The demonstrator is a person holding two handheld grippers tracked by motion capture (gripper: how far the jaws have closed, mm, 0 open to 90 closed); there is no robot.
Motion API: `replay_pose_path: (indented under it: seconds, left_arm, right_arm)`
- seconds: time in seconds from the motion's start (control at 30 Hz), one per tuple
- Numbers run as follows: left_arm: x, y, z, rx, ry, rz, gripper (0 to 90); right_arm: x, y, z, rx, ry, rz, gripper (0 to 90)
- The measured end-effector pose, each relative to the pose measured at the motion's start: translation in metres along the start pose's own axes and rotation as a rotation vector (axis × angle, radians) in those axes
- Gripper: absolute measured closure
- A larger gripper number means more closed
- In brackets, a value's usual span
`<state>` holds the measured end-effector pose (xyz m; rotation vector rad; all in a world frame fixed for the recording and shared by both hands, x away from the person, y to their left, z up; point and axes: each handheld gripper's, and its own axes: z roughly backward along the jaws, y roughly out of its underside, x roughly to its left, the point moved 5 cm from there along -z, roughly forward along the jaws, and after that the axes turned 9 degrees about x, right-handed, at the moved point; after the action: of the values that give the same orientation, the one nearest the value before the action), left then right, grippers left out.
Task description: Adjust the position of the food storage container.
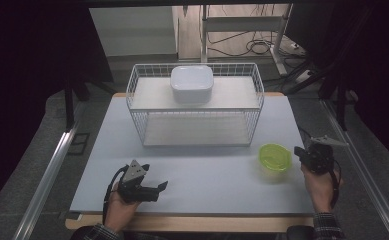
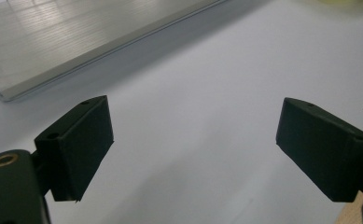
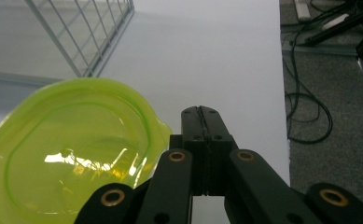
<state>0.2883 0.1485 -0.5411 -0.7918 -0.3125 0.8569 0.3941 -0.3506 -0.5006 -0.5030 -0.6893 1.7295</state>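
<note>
A translucent green bowl (image 1: 274, 157) sits on the white table top at the front right; in the right gripper view the green bowl (image 3: 72, 154) lies just left of the jaws. My right gripper (image 1: 298, 151) hovers right beside the bowl's right rim, and its jaws (image 3: 202, 114) are pressed together with nothing between them. My left gripper (image 1: 163, 185) rests near the table's front left, pointing right. Its jaws (image 2: 195, 140) stand wide apart over bare table. A white square container (image 1: 192, 83) sits on the upper shelf of a white wire rack (image 1: 137, 107).
The wire rack fills the middle back of the table; its lower shelf (image 2: 53, 42) lies ahead of the left gripper. The table's right edge (image 3: 282, 93) runs close to the right gripper, with cables (image 3: 310, 116) on the floor beyond.
</note>
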Motion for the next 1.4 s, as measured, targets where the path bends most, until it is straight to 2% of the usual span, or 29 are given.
replay_pose_path:
  seconds: [0.27,0.53,0.77,0.9,1.0,1.27,1.4]
  left_arm:
    - [-0.001,0.0,-0.001,0.004,0.003,0.0,10.7]
    - [-0.001,0.0,-0.002,0.01,0.004,-0.002,10.7]
    - [-0.001,0.001,-0.003,0.014,0.006,-0.004,10.7]
    - [-0.002,0.001,-0.004,0.018,0.007,-0.006,10.7]
    - [-0.002,0.001,-0.004,0.022,0.008,-0.009,10.7]
    - [-0.003,0.001,-0.004,0.022,0.009,-0.013,10.7]
    - [-0.003,0.001,-0.004,0.022,0.009,-0.015,10.7]
  right_arm:
    - [0.007,0.002,-0.007,0.042,0.01,0.034,89.7]
    - [0.012,0.004,-0.011,0.058,-0.008,0.03,89.7]
    - [0.025,0.004,-0.014,0.067,-0.047,0.038,89.7]
    - [0.036,0.004,-0.016,0.073,-0.079,0.049,89.7]
    - [0.05,0.003,-0.017,0.08,-0.108,0.069,89.7]
    - [0.072,0.005,-0.018,0.092,-0.165,0.092,89.7]
    - [0.078,0.007,-0.017,0.097,-0.171,0.108,89.6]
